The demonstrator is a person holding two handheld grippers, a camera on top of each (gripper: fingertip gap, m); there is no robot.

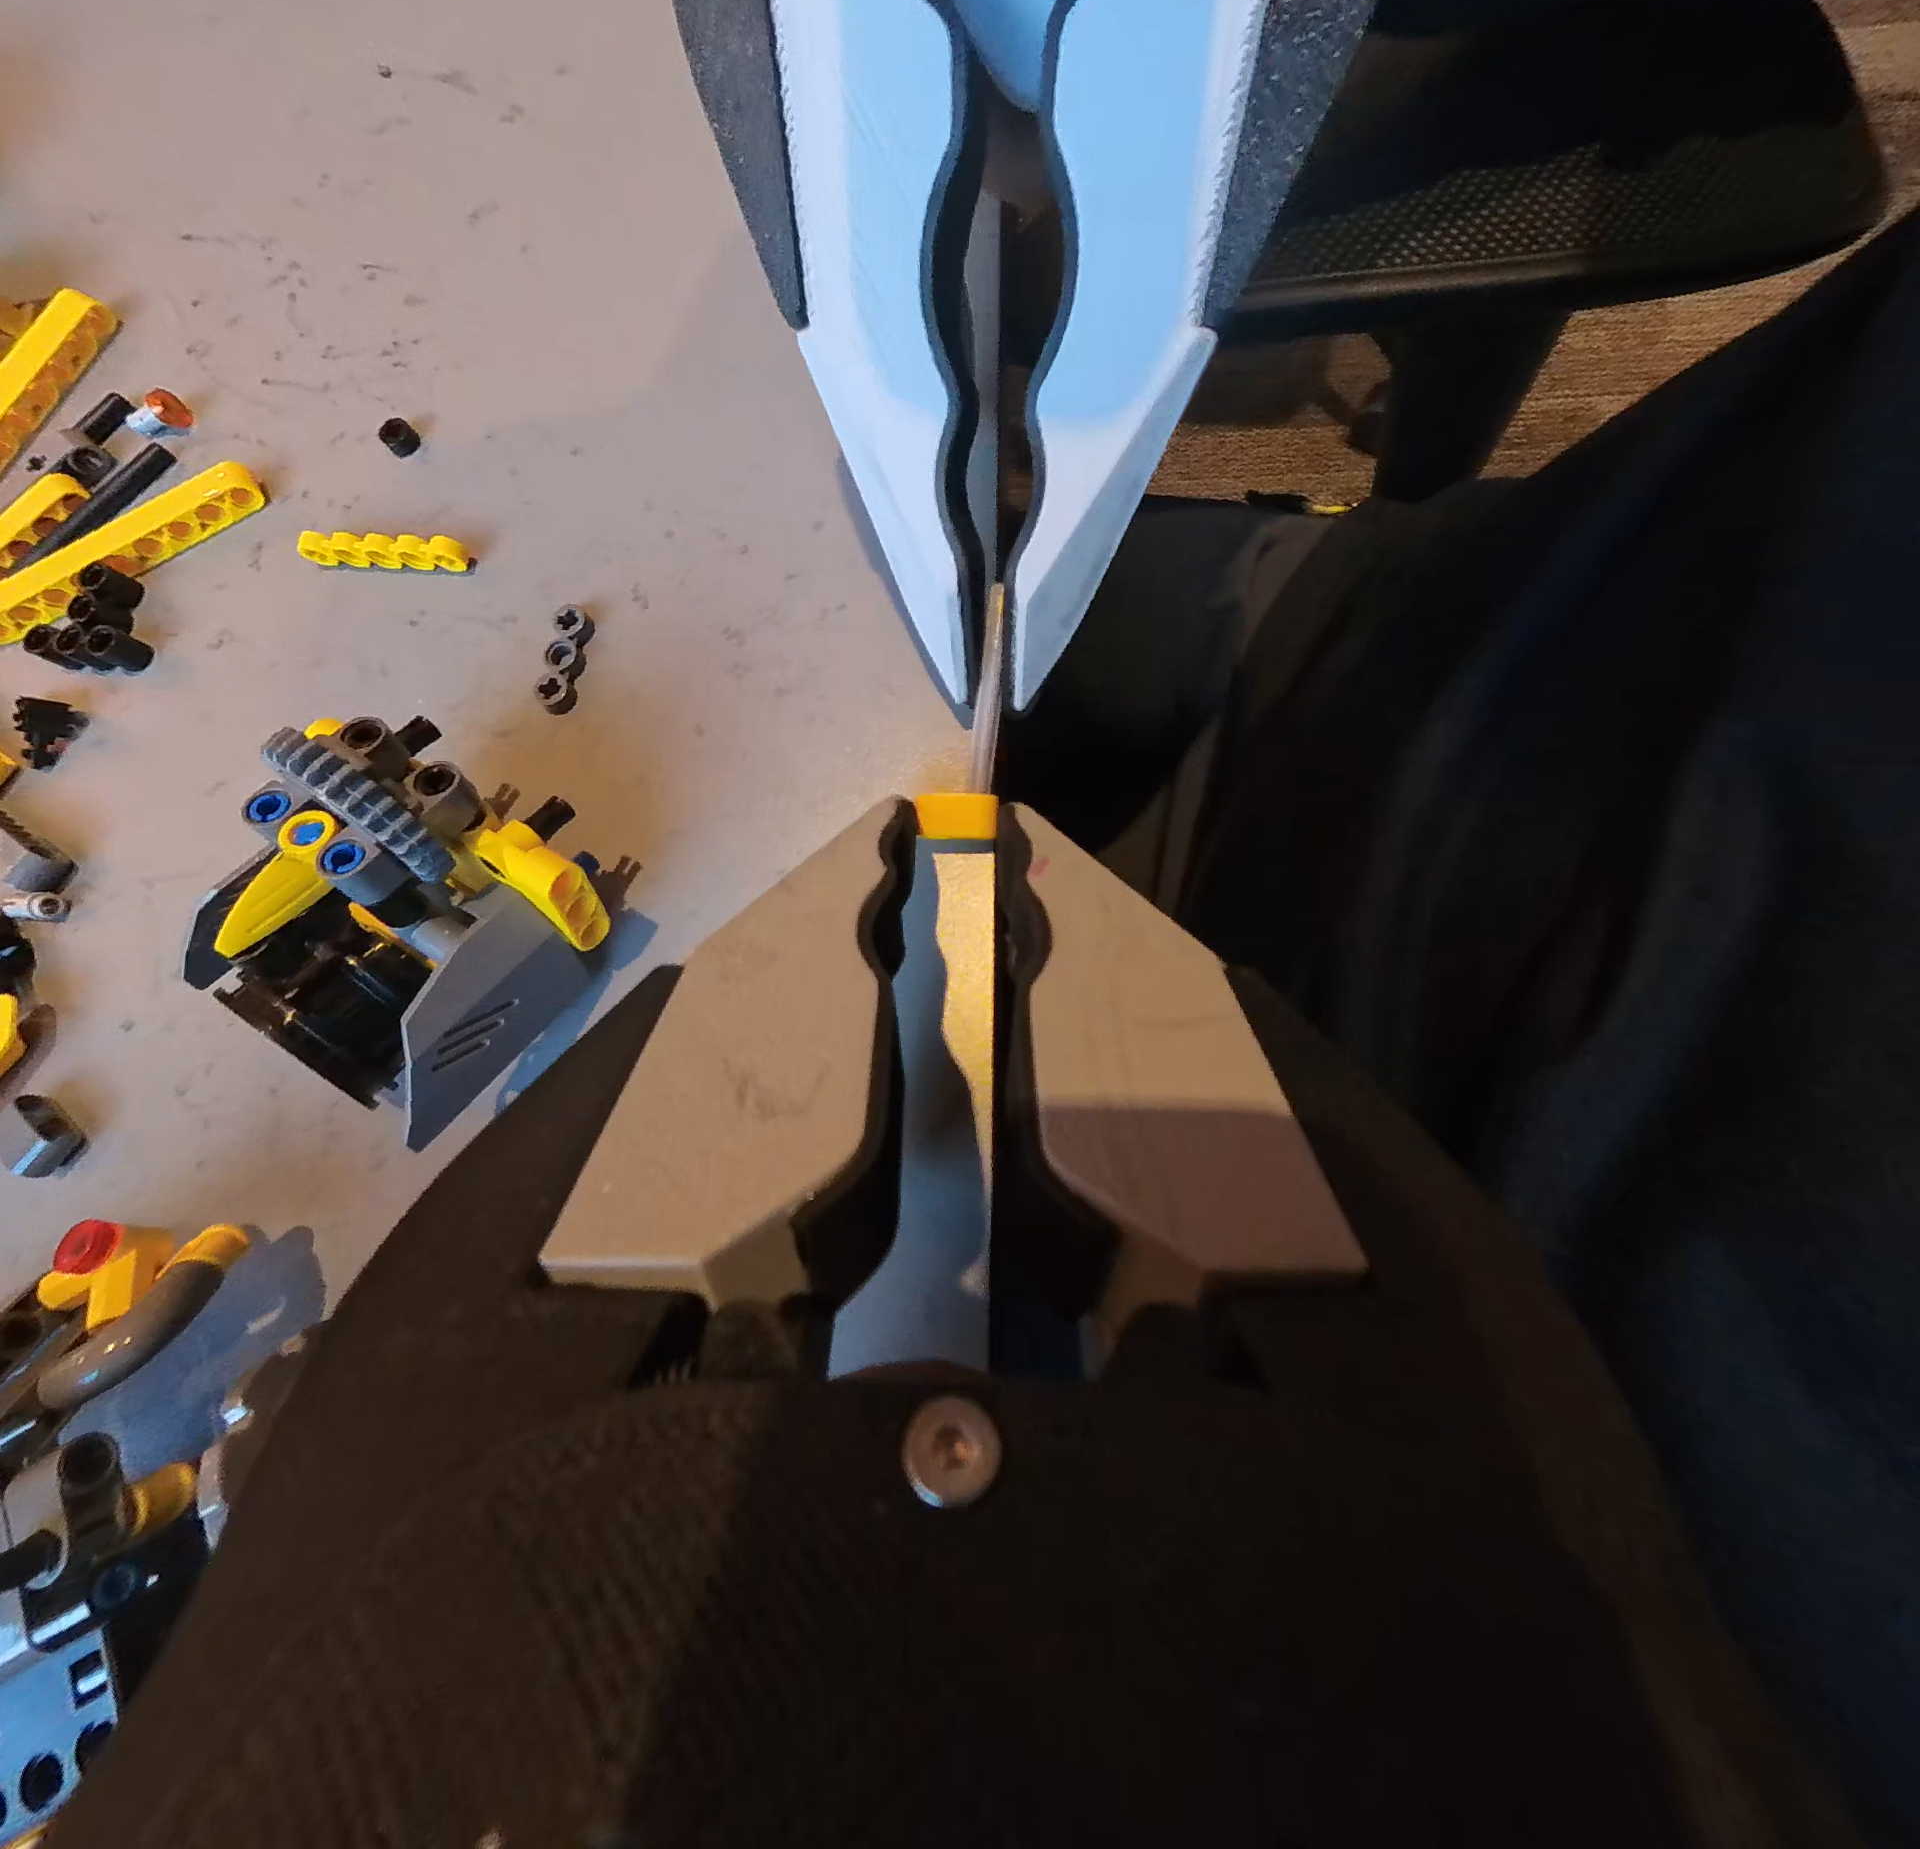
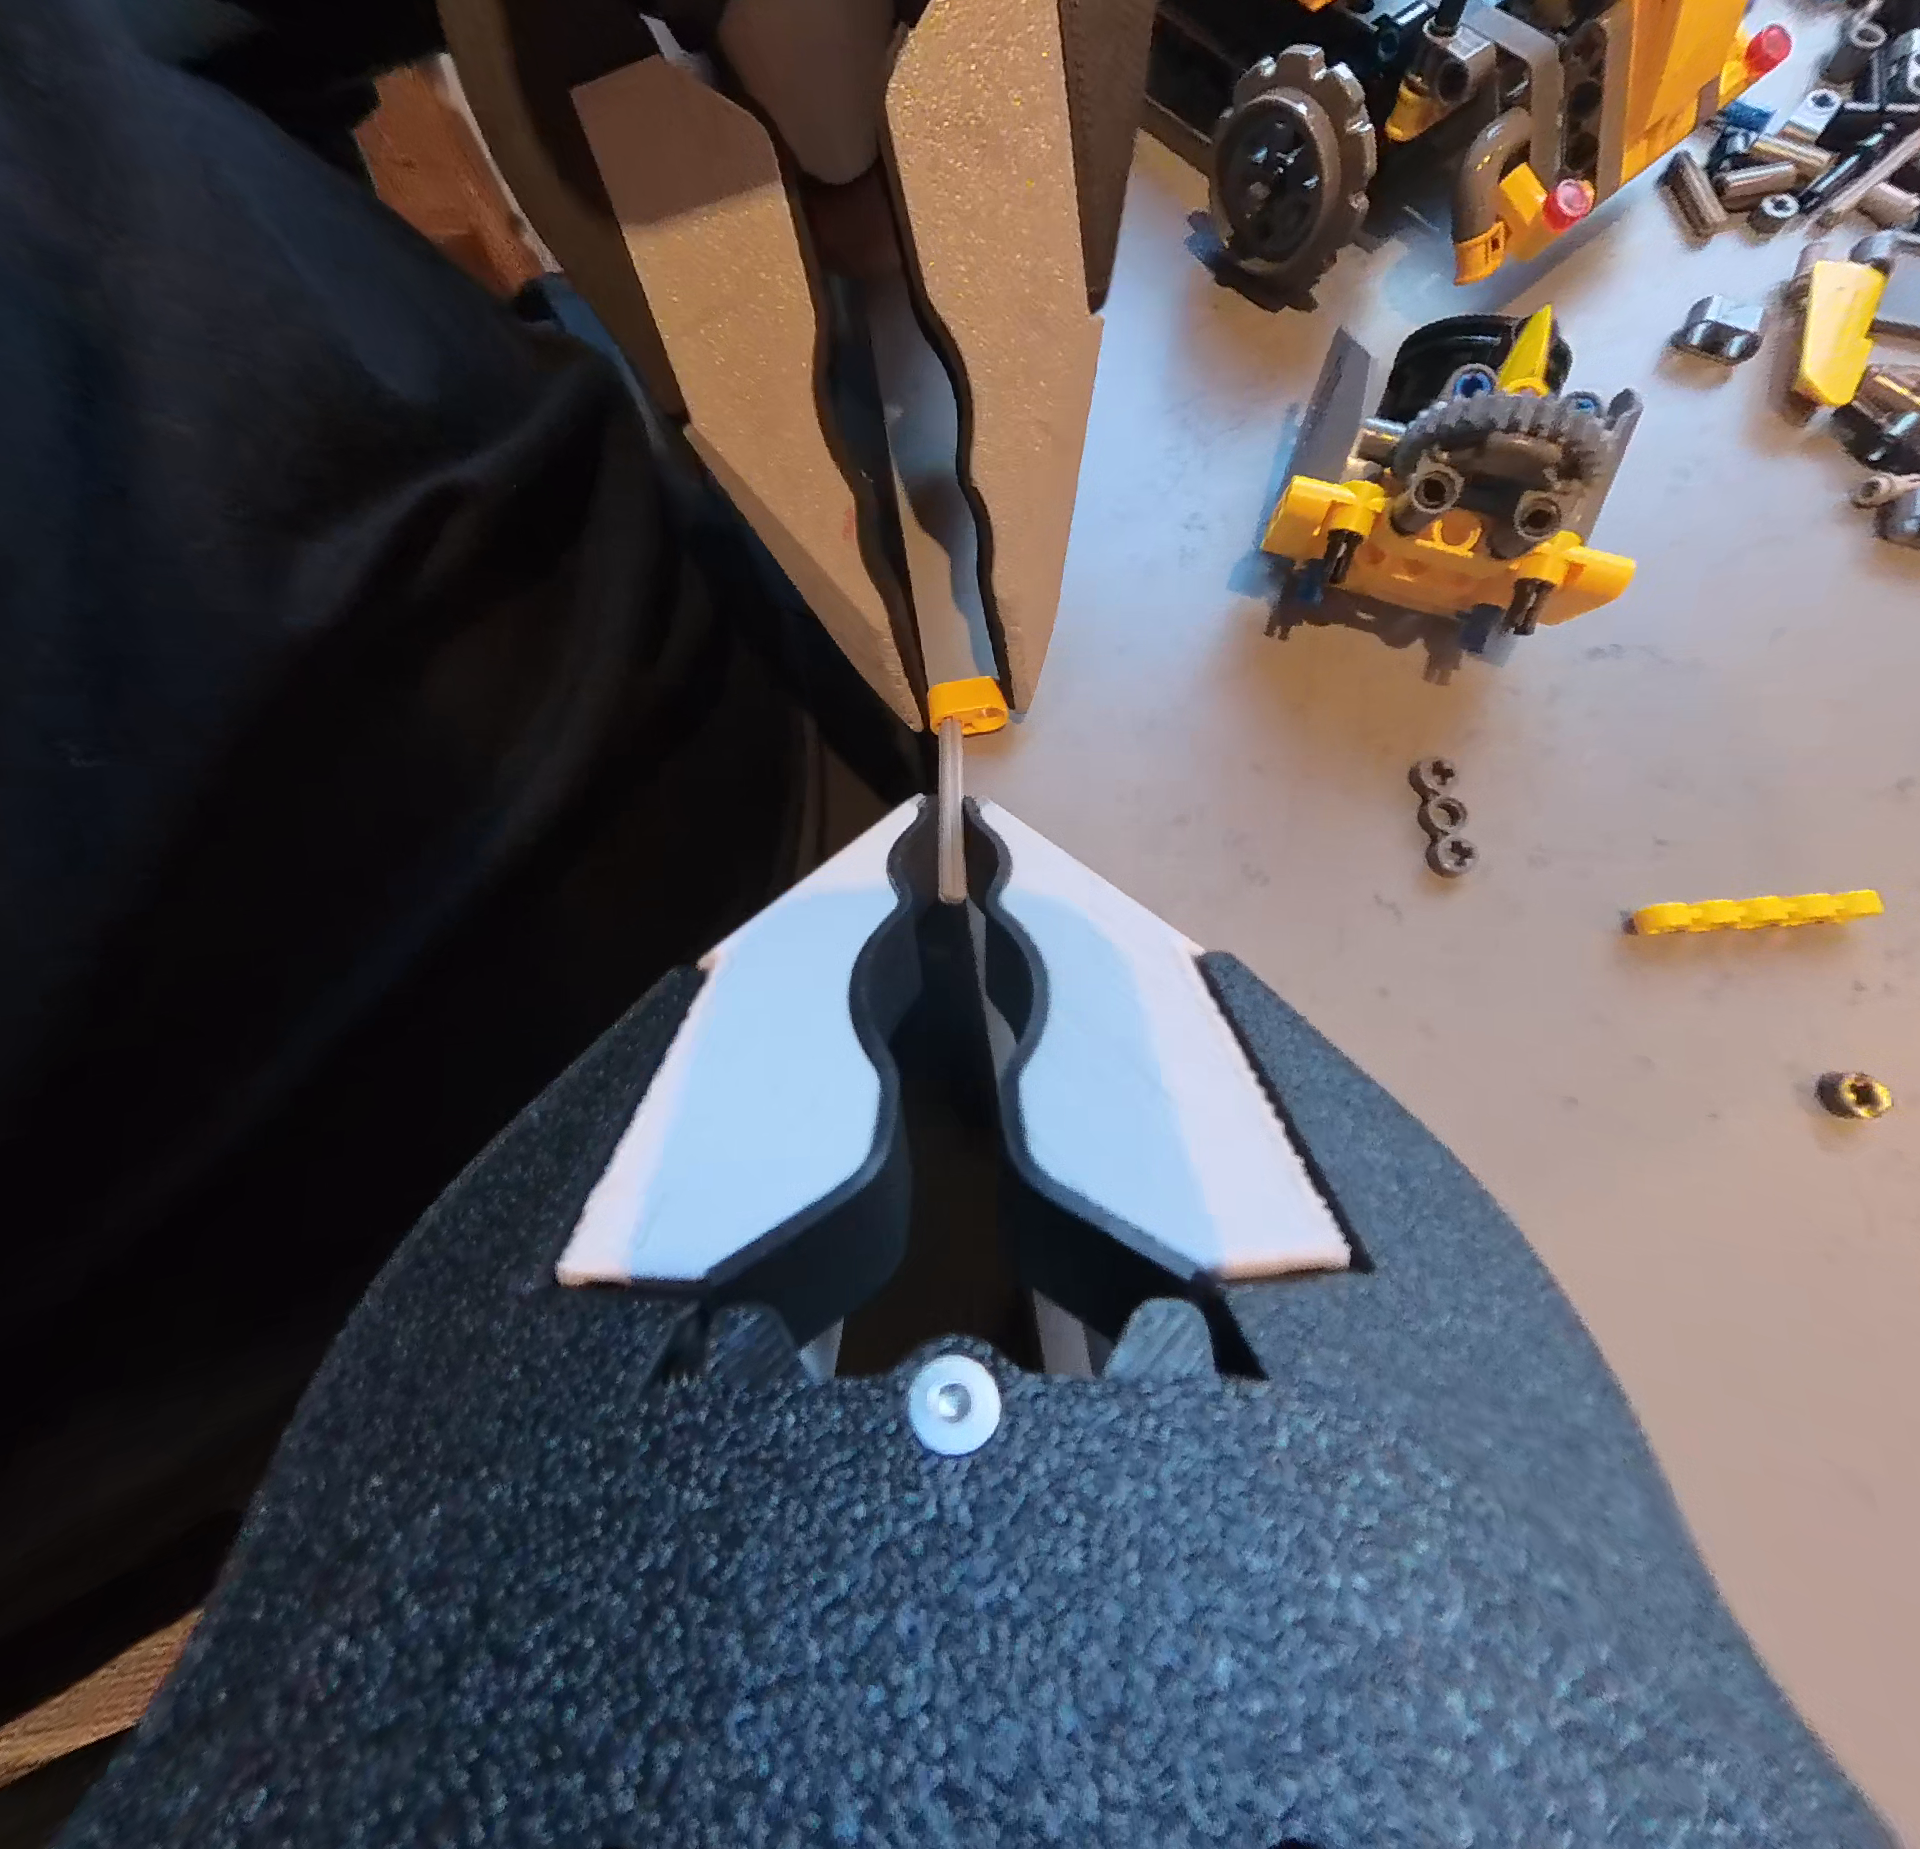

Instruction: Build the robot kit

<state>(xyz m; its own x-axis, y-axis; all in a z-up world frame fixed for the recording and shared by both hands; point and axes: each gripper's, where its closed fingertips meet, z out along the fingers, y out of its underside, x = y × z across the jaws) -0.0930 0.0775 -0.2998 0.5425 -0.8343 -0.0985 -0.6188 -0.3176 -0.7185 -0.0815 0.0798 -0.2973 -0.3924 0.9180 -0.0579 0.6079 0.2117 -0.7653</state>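
The left hand-held gripper (image 1: 956, 812), with tan-grey fingers, is clenched on a small yellow connector piece (image 1: 955, 815) at its very tips. The right hand-held gripper (image 2: 943, 812), with pale blue fingers, faces it tip to tip and is clamped on a thin grey axle (image 2: 950, 843). The axle's long axis runs straight along the line between the two grippers, one end inside the blue fingertips, the other entering the yellow connector (image 2: 968, 707). Both are held in the air just off the near edge of the surface (image 1: 468, 189), above a person's dark clothing (image 1: 1558, 968).

The surface is pale grey and scuffed. Near the grippers stands a small yellow, grey and black gear assembly (image 1: 416, 906); beyond it lie a short yellow beam (image 1: 384, 550), a small dark three-hole link (image 1: 563, 658) and a black bush (image 1: 398, 437). Longer yellow beams (image 1: 125, 542) and black pins crowd the far side. A larger yellow vehicle build (image 2: 1507, 85) sits farther off. The stretch of surface between the grippers and the loose link is bare.
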